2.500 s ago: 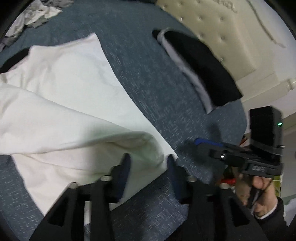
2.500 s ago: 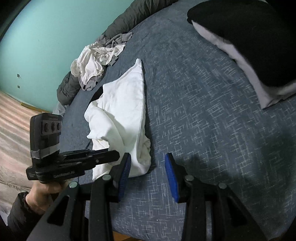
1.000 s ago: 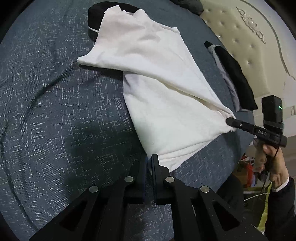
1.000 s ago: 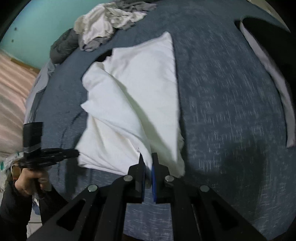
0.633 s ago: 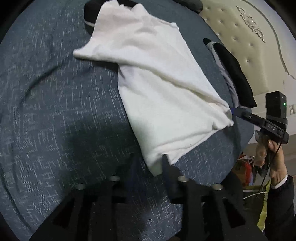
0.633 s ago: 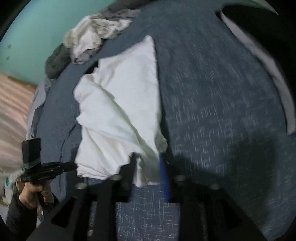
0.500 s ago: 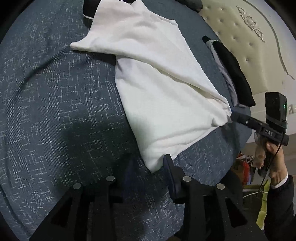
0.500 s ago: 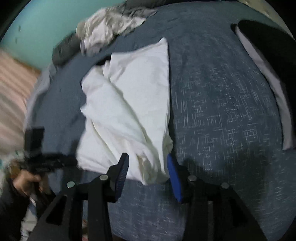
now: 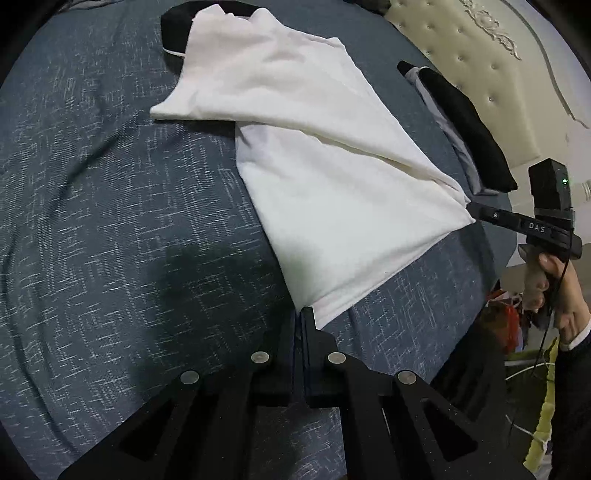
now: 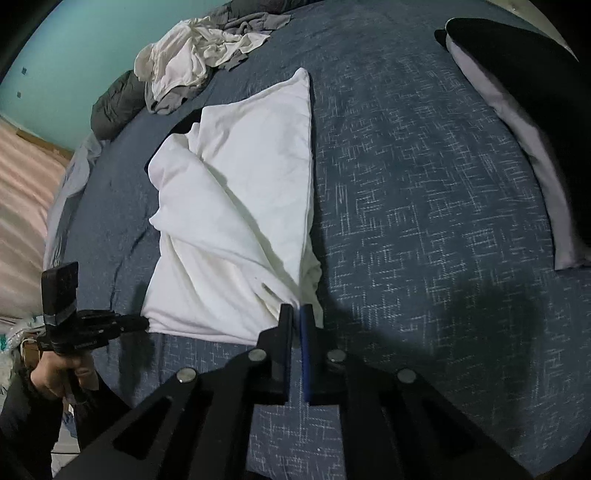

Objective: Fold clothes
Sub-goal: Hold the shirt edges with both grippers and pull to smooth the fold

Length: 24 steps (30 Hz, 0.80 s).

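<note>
A white T-shirt (image 9: 332, 177) lies partly folded on the dark blue bedspread (image 9: 110, 221), with a black piece (image 9: 175, 26) under its far end. My left gripper (image 9: 299, 314) is shut, jaws closing tight on the shirt's near hem corner. In the same view my right gripper (image 9: 471, 206) pinches the other hem corner. The right wrist view shows my right gripper (image 10: 295, 310) shut on the bunched corner of the shirt (image 10: 236, 206). At the shirt's lower left corner is my left gripper (image 10: 144, 323), held by a hand (image 10: 62, 373).
A black and grey folded item (image 9: 465, 122) lies near the cream tufted headboard (image 9: 498, 74). A pile of loose clothes (image 10: 192, 51) sits at the bed's far end by a teal wall (image 10: 74, 44). The bed edge runs just behind both grippers.
Both grippers were shut on the hem corners, opened about half a second ago with the corners between the jaws, and are shut on them again. The shirt has barely shifted.
</note>
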Each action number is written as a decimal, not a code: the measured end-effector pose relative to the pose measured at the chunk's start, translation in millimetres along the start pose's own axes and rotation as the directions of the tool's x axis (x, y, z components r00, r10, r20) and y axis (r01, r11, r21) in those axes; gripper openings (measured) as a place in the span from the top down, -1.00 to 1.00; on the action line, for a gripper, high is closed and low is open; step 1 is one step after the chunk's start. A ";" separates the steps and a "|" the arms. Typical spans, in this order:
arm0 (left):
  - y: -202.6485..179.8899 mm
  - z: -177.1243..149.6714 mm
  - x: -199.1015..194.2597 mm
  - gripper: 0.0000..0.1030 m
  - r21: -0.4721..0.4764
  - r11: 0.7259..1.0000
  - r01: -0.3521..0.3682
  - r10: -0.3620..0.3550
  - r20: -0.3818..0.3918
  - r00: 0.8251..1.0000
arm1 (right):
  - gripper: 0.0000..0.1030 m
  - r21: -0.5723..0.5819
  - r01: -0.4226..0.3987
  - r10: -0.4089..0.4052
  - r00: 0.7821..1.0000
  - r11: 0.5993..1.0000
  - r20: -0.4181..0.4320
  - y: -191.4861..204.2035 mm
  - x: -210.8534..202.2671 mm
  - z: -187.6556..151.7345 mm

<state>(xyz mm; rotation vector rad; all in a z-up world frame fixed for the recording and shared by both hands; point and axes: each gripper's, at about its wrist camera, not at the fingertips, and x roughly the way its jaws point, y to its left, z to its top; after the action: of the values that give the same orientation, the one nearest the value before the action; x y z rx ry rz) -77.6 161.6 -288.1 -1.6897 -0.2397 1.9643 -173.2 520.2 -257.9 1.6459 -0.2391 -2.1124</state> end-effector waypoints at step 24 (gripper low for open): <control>78.9 12.5 -64.3 0.48 -0.149 0.986 -0.069 0.101 0.220 0.970 | 0.66 -0.050 0.040 -0.038 0.998 0.998 0.047 12.2 -22.4 26.7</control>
<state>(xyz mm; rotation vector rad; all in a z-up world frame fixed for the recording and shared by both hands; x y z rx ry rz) -106.6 65.6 -266.6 -1.5809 -0.4032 2.2545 -191.5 515.8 -226.2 1.5866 -0.1673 -2.1687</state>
